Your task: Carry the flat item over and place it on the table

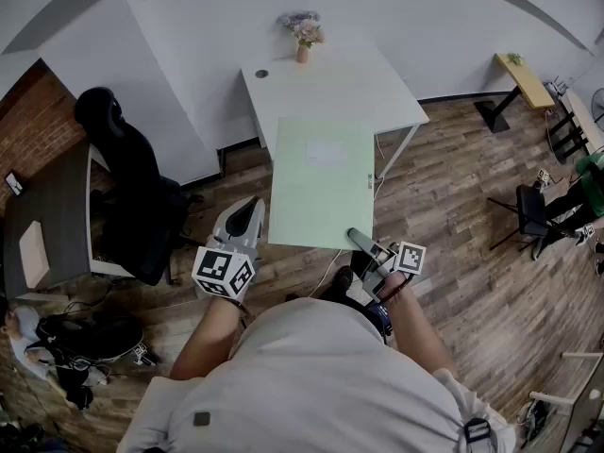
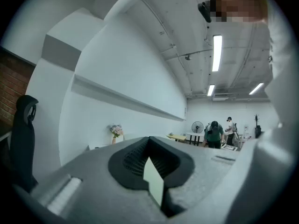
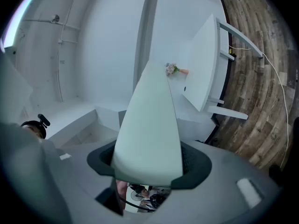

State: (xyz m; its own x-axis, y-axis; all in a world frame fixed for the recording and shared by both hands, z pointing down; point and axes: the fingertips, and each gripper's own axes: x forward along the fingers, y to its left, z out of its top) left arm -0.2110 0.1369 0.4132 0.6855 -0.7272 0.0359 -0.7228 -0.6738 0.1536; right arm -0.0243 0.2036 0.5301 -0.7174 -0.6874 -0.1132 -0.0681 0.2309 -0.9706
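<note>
A pale green flat board [image 1: 319,182] is held up in front of me, its far end over the near edge of the white table [image 1: 377,88]. My left gripper [image 1: 257,213] holds the board's near left corner; in the left gripper view only a pale sliver of the board [image 2: 154,183] shows between the closed jaws. My right gripper [image 1: 360,241] is shut on the near right corner. In the right gripper view the board [image 3: 152,125] runs out from between the jaws toward the table [image 3: 205,64].
A vase of flowers [image 1: 304,34] stands at the table's far edge. A black office chair [image 1: 132,192] and a dark desk [image 1: 47,220] are at my left. A wooden bench [image 1: 524,78] lies far right. People [image 2: 214,133] stand in the distance.
</note>
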